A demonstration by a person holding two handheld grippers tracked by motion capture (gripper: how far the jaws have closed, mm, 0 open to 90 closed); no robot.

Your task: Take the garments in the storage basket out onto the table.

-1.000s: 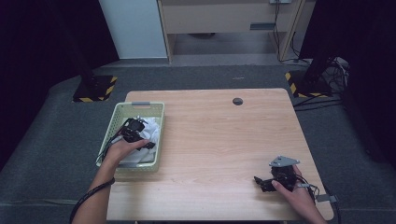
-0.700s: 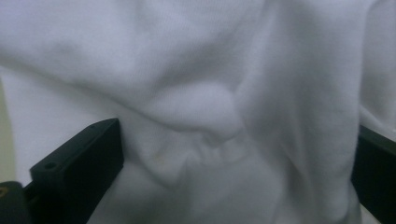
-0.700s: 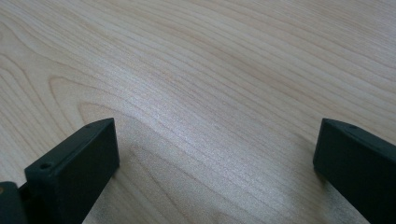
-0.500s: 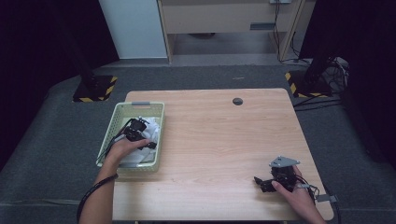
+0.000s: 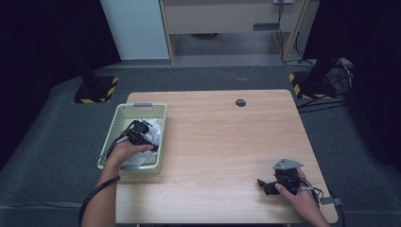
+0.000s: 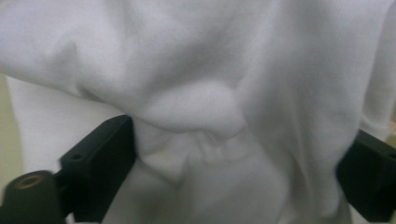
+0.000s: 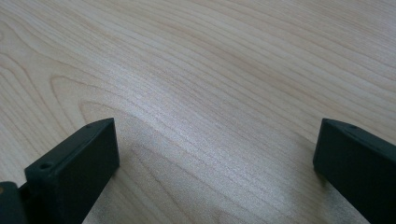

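Both tongs were apart at this moment. My left gripper (image 5: 140, 131) sat down in the basket (image 5: 140, 108), its jaws had just begun closing with a fold of the white cloth (image 6: 205, 107) bunched between them; the pads flanked the fabric but I couldn't see them pinching it yet, so I called it not clenched. Compared with a second ago the left hand (image 5: 124, 150) had barely shifted over the basket, so the only real change was that jaw motion. My read: the grab on the cloth was starting, not finished, and lifting now would likely have left it behind.

My right gripper (image 5: 274, 183) was released, jaws wide, resting low on the table (image 5: 222, 137) near its front right corner, with bare wood grain between the jaws and nothing held.

Containers: one pale green slotted basket at the table's left edge, holding the crumpled white cloth, which filled most of it. A small dark round cap (image 5: 240, 102) lay near the far edge.
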